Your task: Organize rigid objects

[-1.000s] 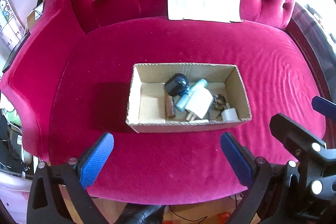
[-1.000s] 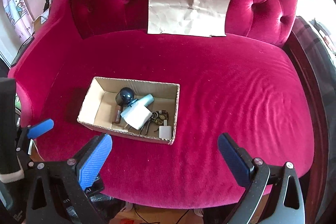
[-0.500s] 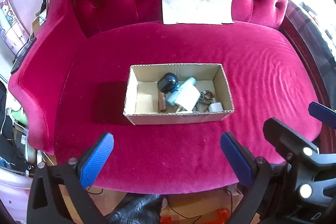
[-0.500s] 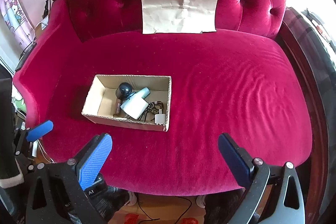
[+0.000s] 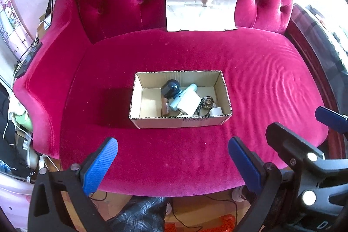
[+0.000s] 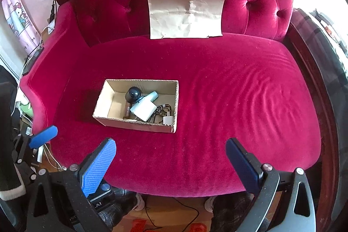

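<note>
We hold the left gripper [image 5: 173, 163] and the right gripper [image 6: 170, 161] out over the front edge of the sofa [image 5: 261, 71], both with jaws spread wide and nothing between them. They hang well back from the work, which we read as a stand-off position: from here both cameras take in the whole seat.

The sofa's red velvet seat carries one cardboard box [image 5: 180, 121], set near the middle where either hand could reach it. A creased sheet of brown paper [image 5: 202, 8] leans against the tufted backrest, well apart from the box.

Inside the box the rigid objects lie bunched toward the right half, leaving the left floor bare: a white adapter block [image 5: 188, 102] on top, a pale blue cylinder [image 5: 184, 94] under it, a dark round device [image 5: 170, 88] behind, a small white plug [image 5: 216, 111] in the right front corner, and a tangle of keys [image 5: 205, 102] beside it. With the seat otherwise free of loose items, we judge the gathering largely done.
</note>
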A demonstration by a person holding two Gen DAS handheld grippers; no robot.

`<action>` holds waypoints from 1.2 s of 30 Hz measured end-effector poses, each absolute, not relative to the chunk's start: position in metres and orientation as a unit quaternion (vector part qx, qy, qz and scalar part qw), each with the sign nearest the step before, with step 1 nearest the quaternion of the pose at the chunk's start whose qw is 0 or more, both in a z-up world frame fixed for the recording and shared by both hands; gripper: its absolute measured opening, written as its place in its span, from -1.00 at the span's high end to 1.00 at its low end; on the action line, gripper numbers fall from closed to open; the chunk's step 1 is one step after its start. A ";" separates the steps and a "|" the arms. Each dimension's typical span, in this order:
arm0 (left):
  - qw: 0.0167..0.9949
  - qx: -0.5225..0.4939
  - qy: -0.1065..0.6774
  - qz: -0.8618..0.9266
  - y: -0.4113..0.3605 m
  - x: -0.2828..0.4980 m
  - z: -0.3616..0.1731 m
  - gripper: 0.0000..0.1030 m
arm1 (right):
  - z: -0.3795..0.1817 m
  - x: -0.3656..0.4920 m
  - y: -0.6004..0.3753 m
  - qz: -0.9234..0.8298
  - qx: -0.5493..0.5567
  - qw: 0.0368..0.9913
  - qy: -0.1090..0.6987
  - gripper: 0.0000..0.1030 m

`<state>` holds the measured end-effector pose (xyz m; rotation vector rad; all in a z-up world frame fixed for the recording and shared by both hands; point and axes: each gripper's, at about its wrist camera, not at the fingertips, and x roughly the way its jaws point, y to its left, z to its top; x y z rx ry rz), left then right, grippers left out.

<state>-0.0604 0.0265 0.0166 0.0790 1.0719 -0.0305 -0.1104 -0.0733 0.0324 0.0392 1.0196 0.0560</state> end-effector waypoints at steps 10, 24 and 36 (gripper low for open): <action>0.861 0.042 0.506 -0.017 0.022 -0.059 0.022 -1.00 | 0.037 -0.110 -0.074 0.020 0.020 0.874 0.484 -1.00; 0.862 0.044 0.505 -0.018 0.018 -0.060 0.024 -1.00 | 0.037 -0.111 -0.077 0.019 0.024 0.874 0.484 -1.00; 0.863 0.044 0.503 -0.019 0.019 -0.062 0.027 -1.00 | 0.041 -0.115 -0.074 0.017 0.028 0.877 0.480 -1.00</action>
